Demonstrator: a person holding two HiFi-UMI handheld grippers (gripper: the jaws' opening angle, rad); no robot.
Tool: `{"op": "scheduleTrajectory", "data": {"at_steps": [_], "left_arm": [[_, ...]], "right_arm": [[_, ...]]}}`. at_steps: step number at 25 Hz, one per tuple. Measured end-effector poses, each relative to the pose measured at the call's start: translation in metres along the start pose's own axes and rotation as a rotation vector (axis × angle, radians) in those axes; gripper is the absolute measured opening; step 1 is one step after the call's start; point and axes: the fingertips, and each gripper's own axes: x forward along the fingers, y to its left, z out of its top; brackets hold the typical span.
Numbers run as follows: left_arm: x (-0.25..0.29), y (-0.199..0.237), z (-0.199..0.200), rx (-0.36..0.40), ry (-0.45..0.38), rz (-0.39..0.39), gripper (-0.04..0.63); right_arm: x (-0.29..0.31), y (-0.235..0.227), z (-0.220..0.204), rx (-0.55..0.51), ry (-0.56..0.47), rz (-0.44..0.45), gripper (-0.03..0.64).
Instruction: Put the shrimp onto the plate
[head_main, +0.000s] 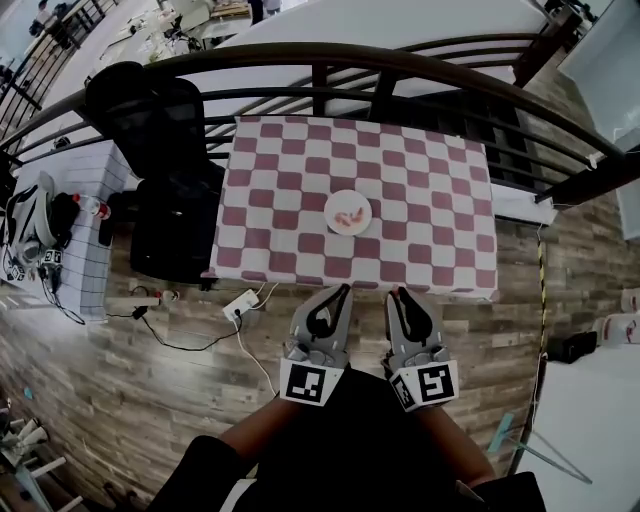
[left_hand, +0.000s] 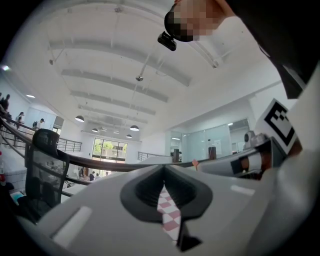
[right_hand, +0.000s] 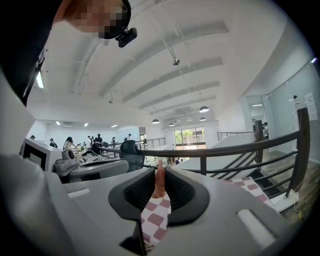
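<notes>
a black office chair stands on the plank floor at 9 o'clock of the pink-checked worktop, the left tool hangs closed and empty off its near edge, the white plate bearing other shrimp lies mid-cloth at 12 o'clock before a curved railing, and the right tool pinches a shrimp.

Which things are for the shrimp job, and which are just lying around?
For the job: pink shrimp pinched in the right tool, round white plate on the red-and-white checked table.
Just lying about: black office chair, white power strip.
</notes>
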Motion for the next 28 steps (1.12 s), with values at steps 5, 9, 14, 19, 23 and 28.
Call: {"op": "scheduleTrajectory", "data": {"at_steps": [5,9,14,19,23,28], "left_arm": [[0.019,0.037,-0.001,0.006,-0.002,-0.002,0.008],[0.030,0.064,-0.003,-0.034,-0.011,0.006,0.008],[0.033,0.089,-0.004,-0.050,-0.005,0.019,0.008],[0.032,0.101,-0.002,-0.060,-0.015,0.036,0.008],[0.026,0.103,-0.001,-0.052,-0.027,0.036,0.008],[0.021,0.115,-0.012,-0.067,0.006,0.067,0.008]], "right_arm": [[0.041,0.006,0.007,-0.008,0.004,0.009,0.057],[0.067,0.012,0.009,-0.002,0.001,0.000,0.057],[0.084,0.018,0.007,-0.007,0.008,0.001,0.057],[0.088,0.015,0.009,-0.012,0.012,-0.022,0.057],[0.087,0.021,0.003,-0.041,0.025,-0.024,0.057],[0.102,0.029,-0.008,-0.022,0.050,0.016,0.057]]}}
